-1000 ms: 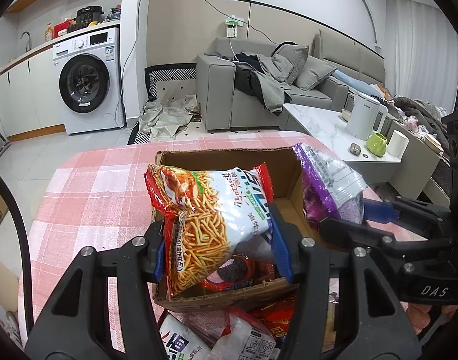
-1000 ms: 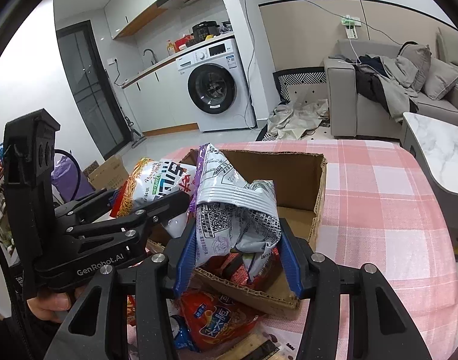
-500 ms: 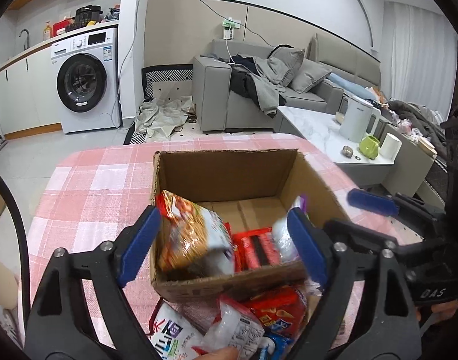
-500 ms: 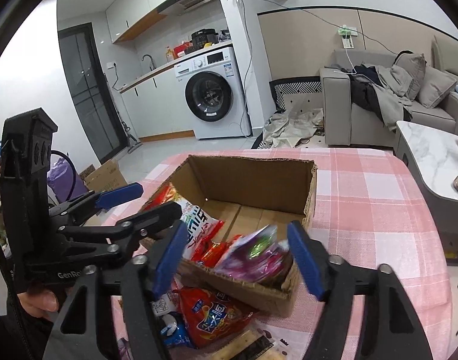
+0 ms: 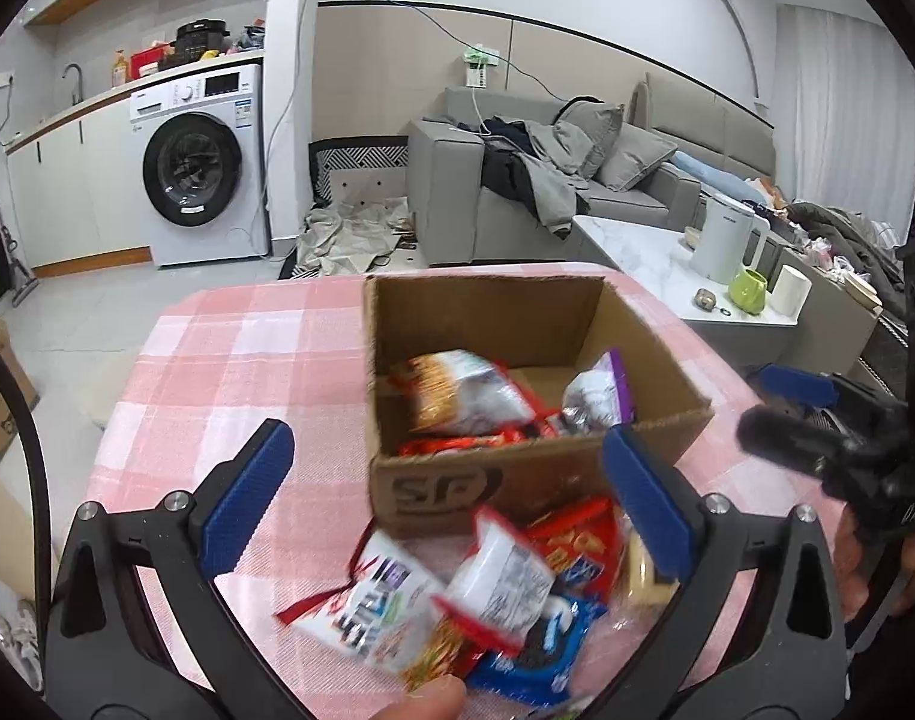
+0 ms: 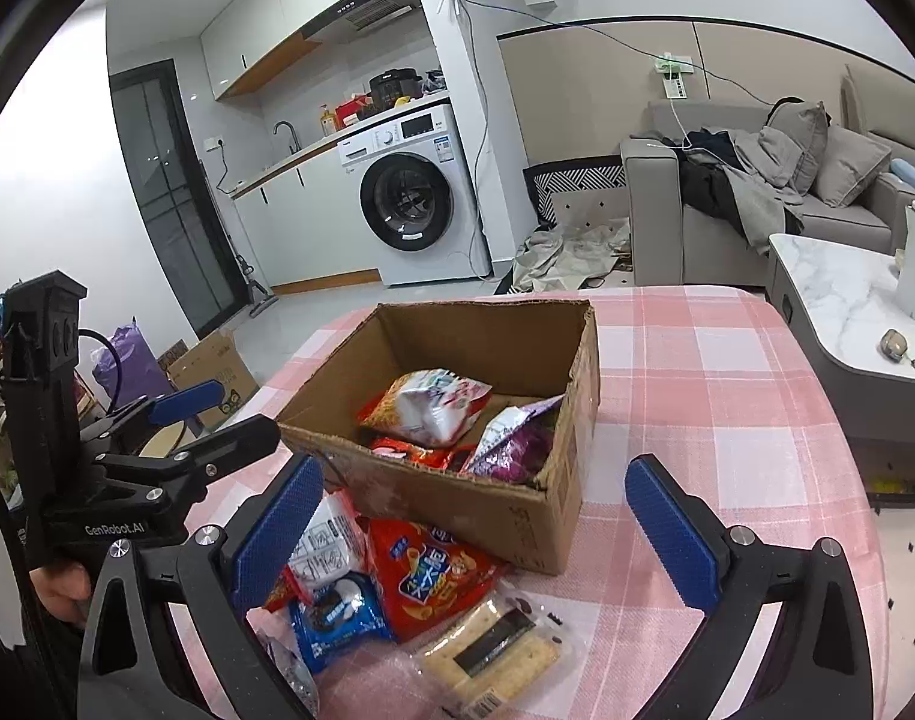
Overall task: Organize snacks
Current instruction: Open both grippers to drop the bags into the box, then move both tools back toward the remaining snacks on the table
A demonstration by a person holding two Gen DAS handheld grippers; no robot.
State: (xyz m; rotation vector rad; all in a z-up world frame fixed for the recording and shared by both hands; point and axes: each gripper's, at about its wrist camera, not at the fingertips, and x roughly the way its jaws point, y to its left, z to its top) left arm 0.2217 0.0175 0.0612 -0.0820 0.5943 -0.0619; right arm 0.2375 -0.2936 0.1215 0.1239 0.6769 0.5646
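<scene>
Snack pile (image 5: 487, 600) motion-blurred in the left wrist view, its print unreadable, fingertip (image 5: 421, 699) cut off by bottom edge

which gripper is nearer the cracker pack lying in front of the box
Right. The right gripper has the cracker pack low between its open fingers, in front of the box. The left gripper is further left, over the other loose packs.

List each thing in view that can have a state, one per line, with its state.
Cardboard box: open, partly filled.
Noodle snack bag: lying inside the box.
Purple bag: lying inside the box.
Red bag: on the table, outside the box.
Left gripper: open, empty.
Right gripper: open, empty.
Washing machine: door shut.
</scene>
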